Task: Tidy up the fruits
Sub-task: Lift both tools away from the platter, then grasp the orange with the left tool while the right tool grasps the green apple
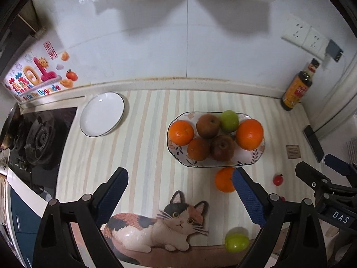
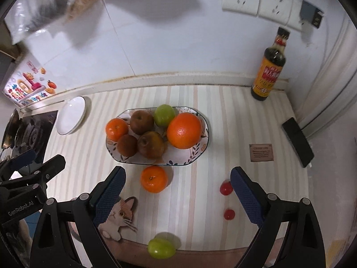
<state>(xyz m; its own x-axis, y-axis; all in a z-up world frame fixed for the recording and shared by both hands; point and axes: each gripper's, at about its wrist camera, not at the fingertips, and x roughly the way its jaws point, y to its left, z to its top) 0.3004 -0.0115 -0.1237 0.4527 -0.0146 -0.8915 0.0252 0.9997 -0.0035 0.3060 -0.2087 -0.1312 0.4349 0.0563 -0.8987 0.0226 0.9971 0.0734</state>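
Note:
A patterned oval plate (image 2: 191, 156) on the striped mat holds several fruits: oranges, brown pears and a green apple (image 2: 164, 115); it also shows in the left wrist view (image 1: 256, 156). A loose orange (image 2: 154, 179) lies just in front of the plate, also in the left wrist view (image 1: 224, 179). A loose green apple (image 2: 161, 248) lies at the mat's near edge, also in the left wrist view (image 1: 236, 242). Two small red tomatoes (image 2: 225, 188) (image 2: 229, 214) lie to the right. My left gripper (image 1: 179, 192) and right gripper (image 2: 177, 189) are open and empty above the mat.
An empty white plate (image 1: 101, 114) sits at the back left beside a black gas stove (image 1: 38, 138). A dark sauce bottle (image 2: 268, 67) stands in the back right corner. A black phone (image 2: 297, 141) and a small brown card (image 2: 261, 152) lie at the right.

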